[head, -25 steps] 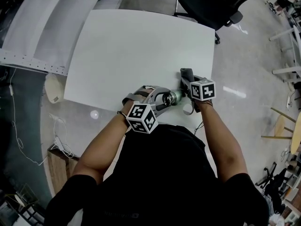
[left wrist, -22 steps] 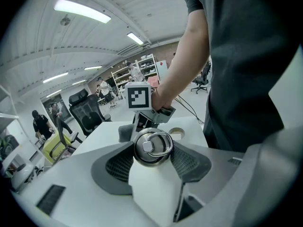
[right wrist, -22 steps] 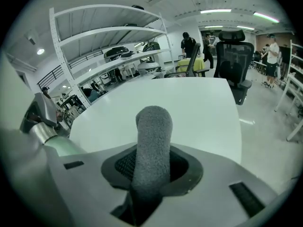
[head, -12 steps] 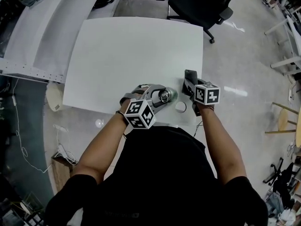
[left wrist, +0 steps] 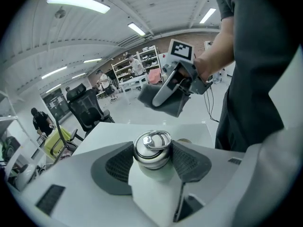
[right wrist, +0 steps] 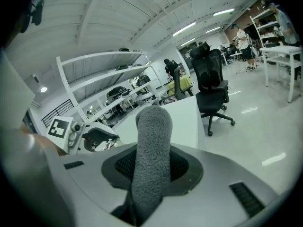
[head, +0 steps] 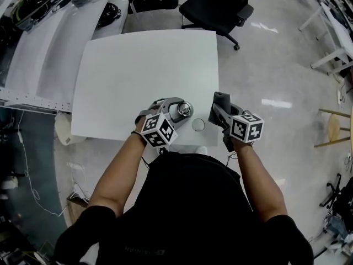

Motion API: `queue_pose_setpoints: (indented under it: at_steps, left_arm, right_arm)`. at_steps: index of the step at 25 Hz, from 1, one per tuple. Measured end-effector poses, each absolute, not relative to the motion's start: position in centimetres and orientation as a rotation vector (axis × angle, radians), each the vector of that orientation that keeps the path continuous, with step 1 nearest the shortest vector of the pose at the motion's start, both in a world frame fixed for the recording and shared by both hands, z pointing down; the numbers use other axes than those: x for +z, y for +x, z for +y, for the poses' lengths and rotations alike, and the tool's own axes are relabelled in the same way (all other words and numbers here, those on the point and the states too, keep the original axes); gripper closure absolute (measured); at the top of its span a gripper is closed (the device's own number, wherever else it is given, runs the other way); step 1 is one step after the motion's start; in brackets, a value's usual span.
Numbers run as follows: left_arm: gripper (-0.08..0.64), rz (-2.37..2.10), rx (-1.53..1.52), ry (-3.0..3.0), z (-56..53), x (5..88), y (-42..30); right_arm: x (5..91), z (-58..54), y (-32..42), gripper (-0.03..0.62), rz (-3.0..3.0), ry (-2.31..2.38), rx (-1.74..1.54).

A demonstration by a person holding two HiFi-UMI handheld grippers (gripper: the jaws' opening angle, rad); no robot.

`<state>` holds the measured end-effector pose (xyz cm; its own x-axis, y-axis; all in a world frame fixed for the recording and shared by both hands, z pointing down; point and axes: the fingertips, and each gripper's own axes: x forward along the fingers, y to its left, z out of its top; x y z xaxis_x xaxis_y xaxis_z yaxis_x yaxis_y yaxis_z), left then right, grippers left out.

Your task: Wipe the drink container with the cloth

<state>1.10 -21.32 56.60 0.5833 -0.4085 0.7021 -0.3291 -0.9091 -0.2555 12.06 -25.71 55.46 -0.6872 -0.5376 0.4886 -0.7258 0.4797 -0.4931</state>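
Black short-sleeved shirt, grey grippers with black-and-white marker cubes

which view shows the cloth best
Right gripper view: the cloth fills the centre, close up, its pile clear. The head view shows only a small dark fold; the left gripper view shows it smaller, farther off.

Container body mostly hidden — left claw, cloth btm hidden in right claw

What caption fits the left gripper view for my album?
Left gripper clamps a metal drink container; right gripper holds a grey cloth beyond it.
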Motion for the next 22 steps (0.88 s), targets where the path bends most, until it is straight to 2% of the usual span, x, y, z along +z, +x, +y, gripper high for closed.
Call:
queue_pose_setpoints:
  at_steps: [8,15,19,22]
  left_arm:
    - [0.307,0.858,-1.179,-2.732,-21.0,54.3,0.7]
    - [0.307,1.302,-0.837,-2.884,-18.5,50.1,0.5]
    - [0.31,1.55,-0.6,-3.02,-16.7,49.2,0.6]
    - [0.375,1.623,-0.486,-3.077,-15.5,48.4,0.5]
  right_arm:
    - [51.9,-22.8,14.2,0.483,-2.565,1.005,0.973]
    - [48.0,-21.3,13.6,0.483,-2.728,0.93,0.995]
    - [46.4,-19.1,11.6,0.483,-2.788,0.815,0.858]
    - [45.6,-17.3,11.0,0.483,-2.799,0.783,0.788]
